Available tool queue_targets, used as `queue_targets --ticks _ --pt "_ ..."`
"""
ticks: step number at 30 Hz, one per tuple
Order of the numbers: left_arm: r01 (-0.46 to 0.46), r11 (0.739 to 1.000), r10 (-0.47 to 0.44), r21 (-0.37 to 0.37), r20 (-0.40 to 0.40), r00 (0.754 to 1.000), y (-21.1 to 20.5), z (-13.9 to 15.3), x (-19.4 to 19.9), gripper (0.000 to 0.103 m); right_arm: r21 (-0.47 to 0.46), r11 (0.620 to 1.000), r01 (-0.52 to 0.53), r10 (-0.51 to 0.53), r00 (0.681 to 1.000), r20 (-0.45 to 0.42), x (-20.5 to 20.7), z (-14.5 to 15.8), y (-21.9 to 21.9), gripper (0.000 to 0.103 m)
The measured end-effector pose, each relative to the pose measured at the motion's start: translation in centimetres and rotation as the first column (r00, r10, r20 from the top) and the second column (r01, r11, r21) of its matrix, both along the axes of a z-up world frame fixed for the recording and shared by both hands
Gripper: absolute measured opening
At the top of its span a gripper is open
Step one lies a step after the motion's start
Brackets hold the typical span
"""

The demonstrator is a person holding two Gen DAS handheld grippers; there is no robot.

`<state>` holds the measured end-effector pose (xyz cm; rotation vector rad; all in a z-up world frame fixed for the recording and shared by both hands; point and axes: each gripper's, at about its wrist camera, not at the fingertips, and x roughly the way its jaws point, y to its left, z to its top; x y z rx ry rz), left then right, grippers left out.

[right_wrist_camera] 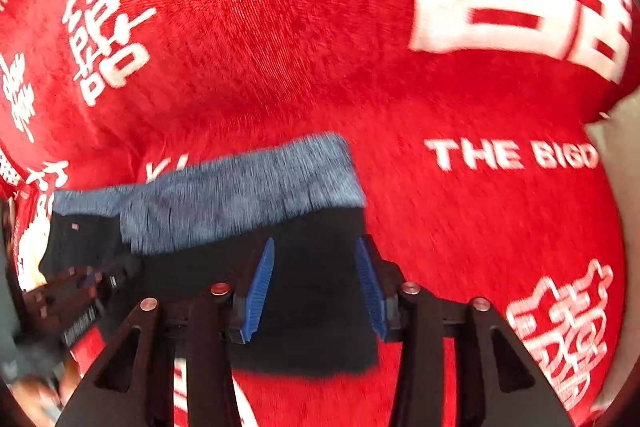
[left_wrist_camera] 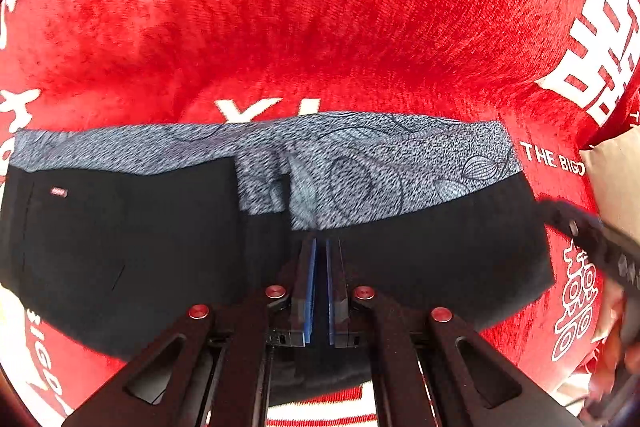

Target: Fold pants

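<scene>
Left wrist view: my left gripper (left_wrist_camera: 321, 243) has its jaws drawn nearly together, blue pads almost meeting. Dark cloth seems to run between them, but black on black hides whether they pinch it. They point steeply down at the pants (left_wrist_camera: 440, 259), right at the middle where the black fabric meets the turned-out grey patterned waistband lining (left_wrist_camera: 360, 163). A small red label (left_wrist_camera: 59, 191) sits on the black cloth far to the left. At the right edge the other gripper's dark finger pokes in beside the garment's right edge.

In the right wrist view, my right gripper (right_wrist_camera: 316, 243) holds its jaws part open, astride the right end of the pants (right_wrist_camera: 316, 307); the pads do not press on the cloth. The garment lies flat as a compact dark block on a red blanket (right_wrist_camera: 280, 27) with white lettering.

I judge the fold is well along and I am setting up the next grip. Next, the right jaws need to come down and close on the right edge, catching every layer, before both hands lift together.
</scene>
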<state>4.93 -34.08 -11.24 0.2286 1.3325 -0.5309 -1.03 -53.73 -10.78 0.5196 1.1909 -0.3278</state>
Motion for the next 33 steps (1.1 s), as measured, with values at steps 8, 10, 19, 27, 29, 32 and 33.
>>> queue_targets --ticks 8,10,19,27,29,32,33 --pt "-0.068 0.997 0.067 0.048 0.025 0.997 2.8 0.3 -1.9 0.102 -0.093 0.99 -0.11 0.103 0.991 -0.082 -2.0 -2.7 4.9 0.07" --pt "-0.068 0.994 0.065 0.08 0.031 0.997 2.9 0.5 -2.4 0.102 -0.093 0.989 -0.119 0.111 0.99 -0.087 -1.8 -2.5 5.1 0.072" --pt "-0.119 0.982 0.124 0.147 -0.024 0.992 5.7 2.0 -5.6 0.102 0.063 0.992 -0.11 0.116 0.989 -0.089 -5.5 0.1 4.6 0.077" --pt "-0.218 0.953 0.227 0.211 -0.019 0.974 8.1 5.7 -8.6 0.102 0.147 0.983 -0.109 0.129 0.983 -0.133 -9.0 1.4 5.5 0.077" --pt "-0.241 0.948 0.249 0.206 -0.015 0.968 8.8 6.3 -9.3 0.102 0.156 0.98 -0.121 0.142 0.981 -0.133 -9.3 1.7 5.8 0.078" --pt "-0.268 0.943 0.279 0.197 -0.028 0.96 10.1 6.0 -9.7 0.102 0.139 0.979 -0.147 0.167 0.975 -0.146 -9.5 1.8 6.5 0.078" --pt "-0.274 0.942 0.287 0.194 -0.04 0.957 10.6 5.6 -9.7 0.102 0.136 0.98 -0.146 0.166 0.974 -0.152 -9.4 1.7 6.6 0.078"
